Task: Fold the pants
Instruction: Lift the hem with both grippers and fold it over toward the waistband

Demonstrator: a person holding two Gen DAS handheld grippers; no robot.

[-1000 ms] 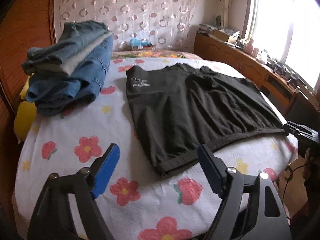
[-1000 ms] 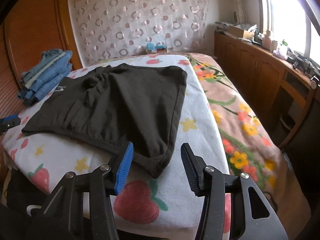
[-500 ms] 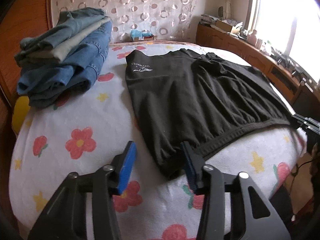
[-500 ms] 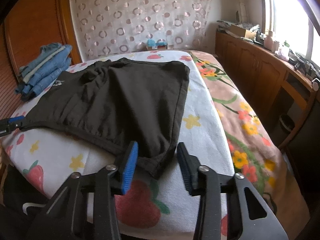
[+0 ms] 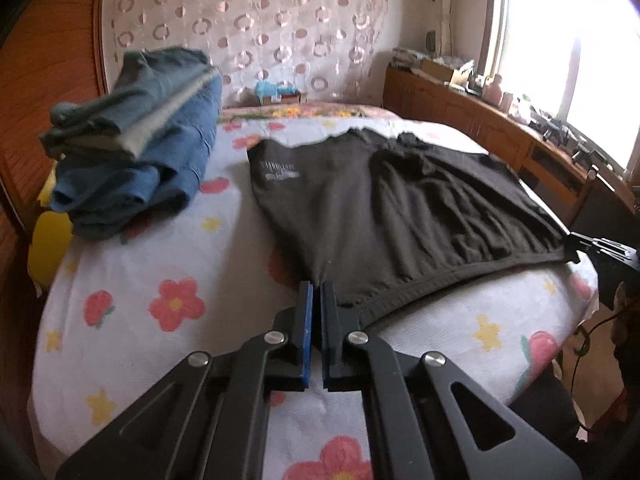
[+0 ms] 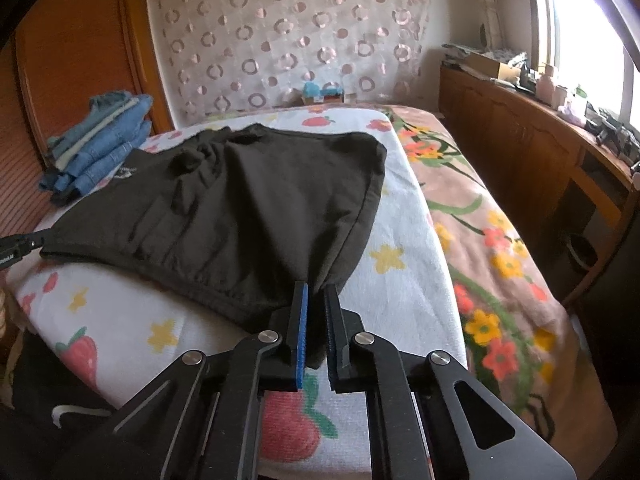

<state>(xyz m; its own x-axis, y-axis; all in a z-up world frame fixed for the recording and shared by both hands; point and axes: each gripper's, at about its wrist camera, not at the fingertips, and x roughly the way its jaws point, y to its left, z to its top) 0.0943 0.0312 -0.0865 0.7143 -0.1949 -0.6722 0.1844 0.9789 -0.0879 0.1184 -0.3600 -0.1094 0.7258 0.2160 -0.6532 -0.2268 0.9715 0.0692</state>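
Observation:
Black pants (image 5: 384,208) lie flat on the flowered bed sheet (image 5: 168,264), their hemmed edge towards me. My left gripper (image 5: 316,292) is shut on the near left corner of the pants. My right gripper (image 6: 316,296) is shut on the near right corner of the pants (image 6: 260,208), with cloth showing between its blue pads. The right gripper also shows in the left wrist view (image 5: 592,246) at the pants' far corner. The left gripper tip shows in the right wrist view (image 6: 16,246) at the left edge.
A stack of folded blue jeans (image 5: 136,140) sits at the sheet's left, also in the right wrist view (image 6: 96,140). A wooden headboard (image 5: 44,80) is at the left. A wooden cabinet (image 6: 520,140) with clutter runs under the window at the right. A floral blanket (image 6: 492,248) covers the bed's right side.
Both grippers moved forward onto the near corners of the pants and closed from wide open to shut on the cloth.

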